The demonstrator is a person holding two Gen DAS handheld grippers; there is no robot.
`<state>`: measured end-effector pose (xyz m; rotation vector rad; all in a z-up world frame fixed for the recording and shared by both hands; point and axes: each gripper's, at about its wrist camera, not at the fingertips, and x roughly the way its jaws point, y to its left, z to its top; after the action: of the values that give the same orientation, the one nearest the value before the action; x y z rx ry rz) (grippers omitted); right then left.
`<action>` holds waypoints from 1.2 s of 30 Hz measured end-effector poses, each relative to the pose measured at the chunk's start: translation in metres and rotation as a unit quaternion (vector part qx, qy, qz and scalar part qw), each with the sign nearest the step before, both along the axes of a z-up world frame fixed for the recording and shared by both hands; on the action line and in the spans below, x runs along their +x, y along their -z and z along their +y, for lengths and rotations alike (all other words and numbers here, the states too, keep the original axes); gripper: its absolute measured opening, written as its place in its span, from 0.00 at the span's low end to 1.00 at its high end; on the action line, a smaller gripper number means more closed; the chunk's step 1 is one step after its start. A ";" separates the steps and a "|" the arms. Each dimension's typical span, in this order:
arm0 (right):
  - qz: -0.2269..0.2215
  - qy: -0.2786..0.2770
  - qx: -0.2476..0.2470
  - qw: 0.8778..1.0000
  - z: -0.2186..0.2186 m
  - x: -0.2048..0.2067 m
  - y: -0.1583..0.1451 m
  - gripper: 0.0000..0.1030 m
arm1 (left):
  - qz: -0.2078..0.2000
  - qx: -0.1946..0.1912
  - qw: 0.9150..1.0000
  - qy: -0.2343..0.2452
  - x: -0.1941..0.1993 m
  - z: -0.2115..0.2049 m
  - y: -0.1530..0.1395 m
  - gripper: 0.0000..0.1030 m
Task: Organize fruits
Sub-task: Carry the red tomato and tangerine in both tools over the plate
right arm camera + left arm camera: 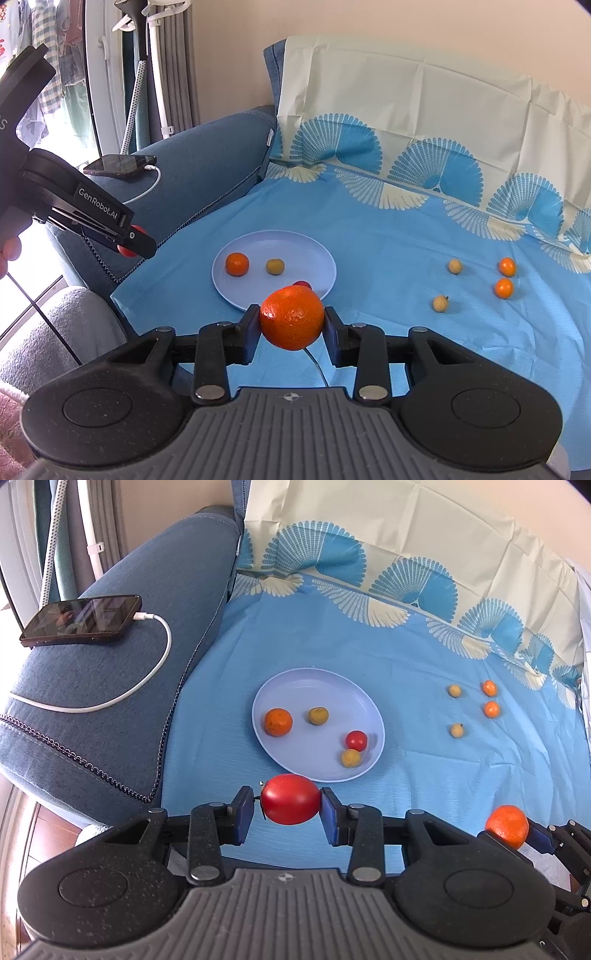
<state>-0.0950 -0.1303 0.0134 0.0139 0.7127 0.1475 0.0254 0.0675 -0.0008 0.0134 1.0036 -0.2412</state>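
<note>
The left gripper (290, 805) has its jaws clamped on a red tomato (290, 799), held in the air just short of the near rim of the pale plate (295, 686). The right gripper (291, 325) has its jaws clamped on an orange (291, 318), with the plate just beyond them and a little to their left. On the plate already lie a smaller orange (278, 722), a greenish fruit (318, 715), a small tomato (356, 740) and a yellowish fruit (350, 757).

To set both down well, I would carry each fruit over the bare middle of the plate, lower it close before letting go so it does not roll, and go one gripper at a time. Open blue cloth (406, 664) spreads ahead of both jaws; loose small fruits (491, 709) lie well off to their right, and a sofa arm with a phone (83, 620) to their left
</note>
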 end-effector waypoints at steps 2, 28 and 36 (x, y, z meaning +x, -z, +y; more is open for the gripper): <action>0.003 0.000 0.000 1.000 0.001 0.003 0.001 0.36 | 0.003 -0.001 1.000 -0.003 0.003 0.001 0.002 0.41; 0.039 -0.018 0.003 0.999 0.013 0.115 0.048 0.36 | 0.050 0.018 0.999 -0.008 0.102 -0.021 0.051 0.41; 0.059 -0.025 0.002 0.998 0.018 0.157 0.073 0.36 | 0.062 0.033 0.998 0.000 0.141 -0.041 0.075 0.41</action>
<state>0.0618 -0.1122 -0.0592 0.0086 0.8315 0.1980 0.1667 0.0266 -0.0759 0.0591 1.1356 -0.2108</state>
